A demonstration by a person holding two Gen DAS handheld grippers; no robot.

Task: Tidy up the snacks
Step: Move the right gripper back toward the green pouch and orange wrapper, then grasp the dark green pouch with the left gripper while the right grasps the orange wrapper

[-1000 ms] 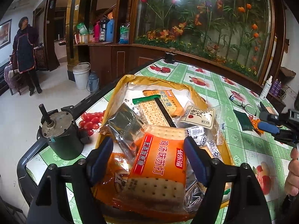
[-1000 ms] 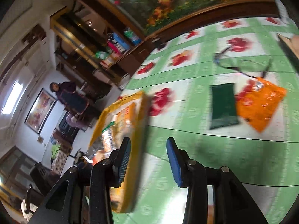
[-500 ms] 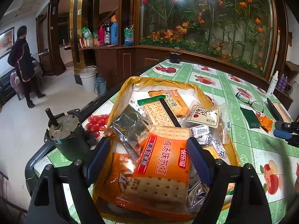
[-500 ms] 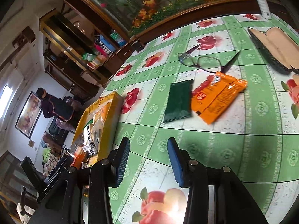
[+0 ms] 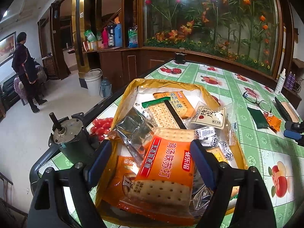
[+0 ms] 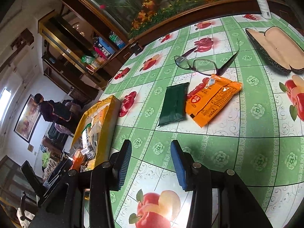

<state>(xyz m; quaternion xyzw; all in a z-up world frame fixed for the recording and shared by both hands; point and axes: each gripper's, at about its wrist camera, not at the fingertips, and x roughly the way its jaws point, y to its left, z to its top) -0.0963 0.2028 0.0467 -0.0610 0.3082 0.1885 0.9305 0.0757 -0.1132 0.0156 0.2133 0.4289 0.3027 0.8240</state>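
An open yellow bag on the green fruit-print tablecloth holds several snack packs, with an orange cracker pack on top at the near end. My left gripper stands open over it. Its pads flank the cracker pack, and the left pad is clear of it. Farther right on the cloth lie a dark green packet and an orange snack packet, side by side and touching. My right gripper hovers open above bare cloth short of these two, with nothing between its fingers. The yellow bag is to its left.
Glasses and an open glasses case lie beyond the two packets, a white bottle at the far edge. A grey motor stands at the table's left rim beside the bag. A person stands far off across the room.
The right gripper swung from the bag's edge toward the green and orange packets, now straight ahead. The left jaws spread slightly wider around the cracker pack. The person across the room turned away.
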